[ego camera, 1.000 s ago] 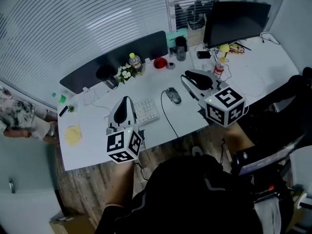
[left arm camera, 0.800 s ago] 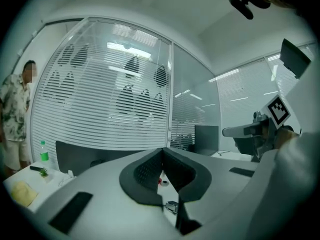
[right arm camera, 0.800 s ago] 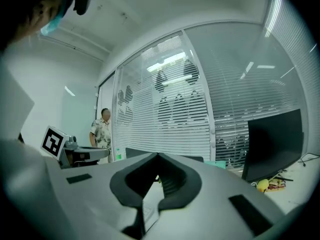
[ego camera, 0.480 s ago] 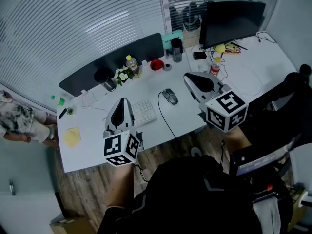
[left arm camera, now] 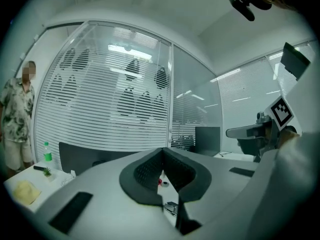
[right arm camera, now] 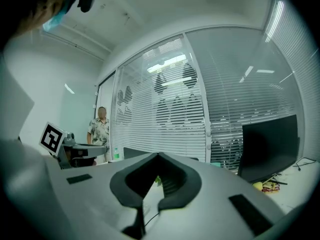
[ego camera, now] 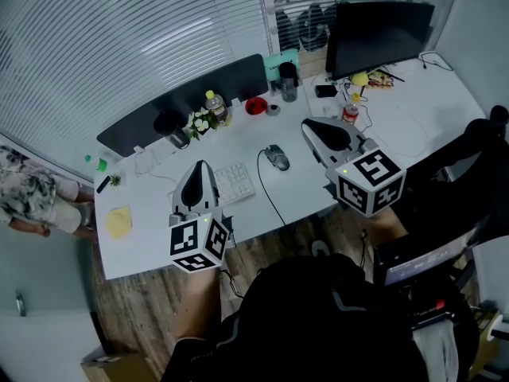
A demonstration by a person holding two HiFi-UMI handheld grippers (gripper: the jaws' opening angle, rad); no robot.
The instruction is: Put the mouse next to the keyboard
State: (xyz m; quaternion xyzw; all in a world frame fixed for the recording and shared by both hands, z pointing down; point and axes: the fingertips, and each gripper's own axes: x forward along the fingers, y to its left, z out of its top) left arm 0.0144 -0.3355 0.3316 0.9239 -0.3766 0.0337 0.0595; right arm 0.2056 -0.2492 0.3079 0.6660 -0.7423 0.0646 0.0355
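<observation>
A dark grey mouse (ego camera: 277,157) lies on the white desk (ego camera: 159,229), its cable running to the front edge. A small white keyboard (ego camera: 237,183) lies a short way to its left. My left gripper (ego camera: 200,165) hovers over the keyboard's left end. Its jaws are shut with nothing in them, and their tips meet in the left gripper view (left arm camera: 161,151). My right gripper (ego camera: 305,124) hangs to the right of the mouse, apart from it. It is shut and empty too (right arm camera: 158,155).
A black monitor (ego camera: 374,34) stands at the back right and a dark divider panel (ego camera: 191,98) along the back. Before them are a bottle (ego camera: 213,102), flowers (ego camera: 205,121), a red bowl (ego camera: 256,105) and a black cup (ego camera: 288,78). A person (ego camera: 32,201) stands at the left.
The head view has shifted slightly. Both grippers hover about where they were, and the mouse and keyboard have not moved on the desk.
</observation>
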